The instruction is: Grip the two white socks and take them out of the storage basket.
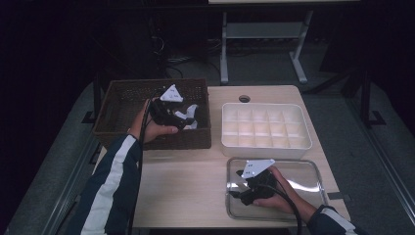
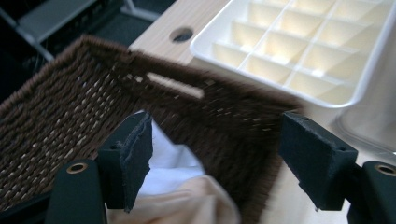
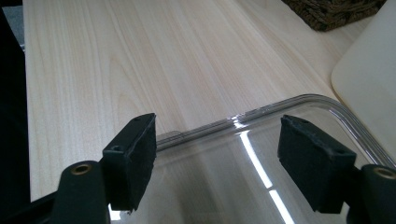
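Table [image 1: 195, 191] here is pale wood, sitting in a pretty dark room with grey floor. Dark brown woven wicker basket [image 1: 122, 105] on the left holds white and cream cloth [image 2: 175, 186]. White plastic divided organizer tray [image 1: 266, 147] sits right of it, clear plastic lid [image 1: 303, 174] in front. Left gripper [image 1: 188, 121] hovers over the basket, jaws spread, cloth just beside one pad. Right gripper [image 1: 235, 188] is over the lid, spread too, nothing pinched.
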A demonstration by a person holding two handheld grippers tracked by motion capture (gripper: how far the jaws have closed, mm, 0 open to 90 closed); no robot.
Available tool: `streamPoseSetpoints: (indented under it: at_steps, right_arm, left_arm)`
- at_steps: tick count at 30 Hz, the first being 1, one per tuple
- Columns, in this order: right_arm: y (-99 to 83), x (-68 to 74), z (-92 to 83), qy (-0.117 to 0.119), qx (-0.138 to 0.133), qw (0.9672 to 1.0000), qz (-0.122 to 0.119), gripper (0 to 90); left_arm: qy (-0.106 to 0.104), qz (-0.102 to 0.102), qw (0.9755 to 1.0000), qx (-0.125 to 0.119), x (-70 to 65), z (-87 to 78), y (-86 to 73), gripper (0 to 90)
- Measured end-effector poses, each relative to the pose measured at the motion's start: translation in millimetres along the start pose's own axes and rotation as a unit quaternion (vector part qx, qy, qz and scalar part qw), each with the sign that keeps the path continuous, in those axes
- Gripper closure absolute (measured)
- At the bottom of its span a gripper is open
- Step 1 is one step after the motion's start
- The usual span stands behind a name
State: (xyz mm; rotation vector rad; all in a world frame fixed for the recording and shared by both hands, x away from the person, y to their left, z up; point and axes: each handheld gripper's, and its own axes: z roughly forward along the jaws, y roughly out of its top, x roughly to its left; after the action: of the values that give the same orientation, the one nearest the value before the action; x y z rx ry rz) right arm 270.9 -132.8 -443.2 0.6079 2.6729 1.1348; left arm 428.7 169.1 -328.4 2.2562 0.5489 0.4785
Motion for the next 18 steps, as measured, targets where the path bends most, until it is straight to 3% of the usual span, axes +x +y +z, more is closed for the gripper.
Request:
streamPoseSetpoints:
  at_steps: [1,4,5,6,9,12,13,14,17,18]
  right_arm:
    - [0.1,-0.4,-0.2,0.002,-0.002,1.0,0.003,27.5]
    - [-0.3,-0.4,0.0,0.005,-0.003,0.9999,0.009,27.4]
    - [-1.7,-1.4,1.0,0.008,-0.001,0.9999,0.008,27.4]
    - [-1.7,-1.4,1.0,0.008,-0.001,0.9999,0.008,27.4]
    - [-2.7,-3.5,2.5,0.013,0.0,0.9998,0.013,27.4]
    - [-3.1,-3.9,3.8,0.018,0.006,0.9998,0.007,27.3]
    - [-3.4,-3.9,4.4,0.019,0.009,0.9998,0.004,27.3]
    - [-3.4,-3.9,4.4,0.019,0.009,0.9998,0.004,27.3]
    - [-3.9,-4.1,7.0,0.027,0.013,0.9996,0.001,27.3]
    - [-3.9,-4.1,7.0,0.027,0.013,0.9996,0.001,27.3]
  left_arm:
    - [0.004,-0.006,0.9998,0.016,11.0,10.5,-1.1,26.1]
    - [0.009,-0.009,0.9993,0.035,21.0,20.4,-2.4,26.1]
    - [-0.001,-0.026,0.9986,0.046,30.5,29.4,-4.2,26.1]
    - [-0.001,-0.026,0.9986,0.046,30.5,29.4,-4.2,26.0]
    - [-0.01,-0.02,0.9954,0.093,39.5,53.8,-10.6,26.1]
    - [-0.022,-0.022,0.9935,0.11,41.5,63.7,-13.6,26.3]
    - [-0.031,-0.021,0.9907,0.131,44.5,74.0,-16.8,26.2]
    - [-0.031,-0.021,0.9907,0.131,44.5,74.0,-16.8,25.9]
    - [-0.03,-0.026,0.9846,0.171,50.5,92.7,-25.2,25.7]
    - [-0.03,-0.026,0.9846,0.171,50.5,92.7,-25.2,26.1]
